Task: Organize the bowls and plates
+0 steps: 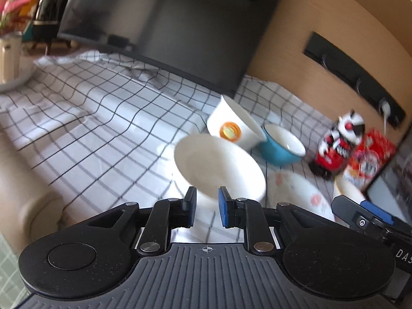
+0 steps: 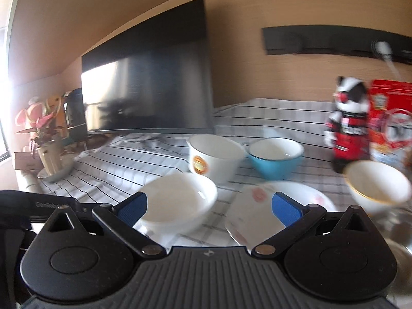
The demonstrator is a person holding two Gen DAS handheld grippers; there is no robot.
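Note:
A plain white bowl (image 1: pixel 219 167) (image 2: pixel 177 200) sits on the checked cloth just ahead of my left gripper (image 1: pixel 207 200), whose jaws stand narrowly apart around its near rim. Behind it stand a white bowl with an orange logo (image 1: pixel 234 126) (image 2: pixel 213 157) and a blue bowl (image 1: pixel 280 146) (image 2: pixel 275 157). A flowered white plate (image 1: pixel 298 193) (image 2: pixel 257 206) lies to the right. My right gripper (image 2: pixel 209 208) is wide open and empty above the plain bowl and the plate. A gold-rimmed white cup (image 2: pixel 376 182) stands at the right.
A dark monitor (image 2: pixel 149 87) stands at the back of the table. A red and black toy figure (image 2: pixel 350 126) and a red box (image 2: pixel 391 118) are at the right. A potted plant (image 2: pixel 46 139) on a saucer sits at the left.

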